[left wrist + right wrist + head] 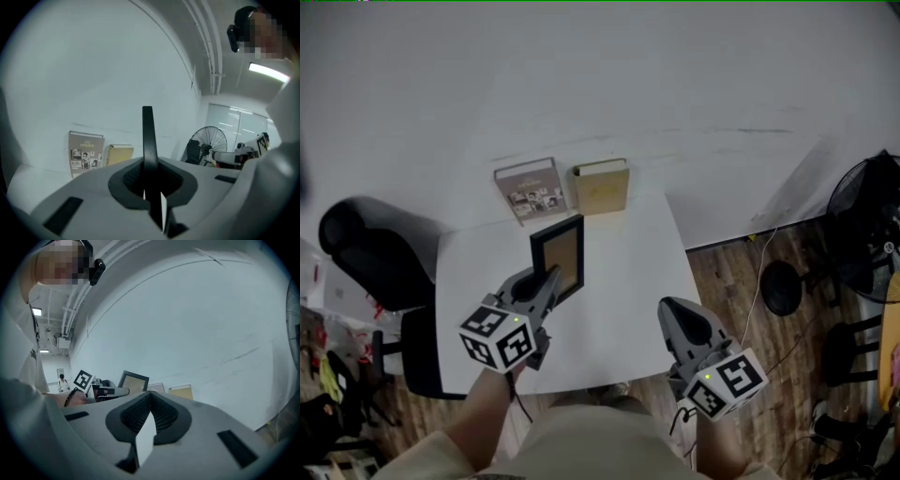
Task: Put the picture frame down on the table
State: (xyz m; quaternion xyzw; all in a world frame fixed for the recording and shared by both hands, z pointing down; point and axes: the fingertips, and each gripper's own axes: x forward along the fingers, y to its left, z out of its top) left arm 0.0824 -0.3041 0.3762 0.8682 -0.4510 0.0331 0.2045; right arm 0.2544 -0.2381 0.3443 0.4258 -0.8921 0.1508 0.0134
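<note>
The picture frame (560, 255) is black-edged with a tan panel. It is held upright above the white table (628, 300), its lower edge clamped in my left gripper (546, 283). The left gripper view shows the picture frame (149, 140) edge-on, as a thin dark bar rising from between the shut jaws. My right gripper (675, 314) hovers over the table's right front part, shut with nothing in it. The right gripper view has the picture frame (133, 381) and the left gripper (105, 391) at left.
Two books lean against the wall at the table's back: a grey-brown one (530, 189) and a yellow one (602, 186). A black chair (380, 258) stands left of the table. A fan (862, 211) and a stool (781, 287) stand on the wooden floor at right.
</note>
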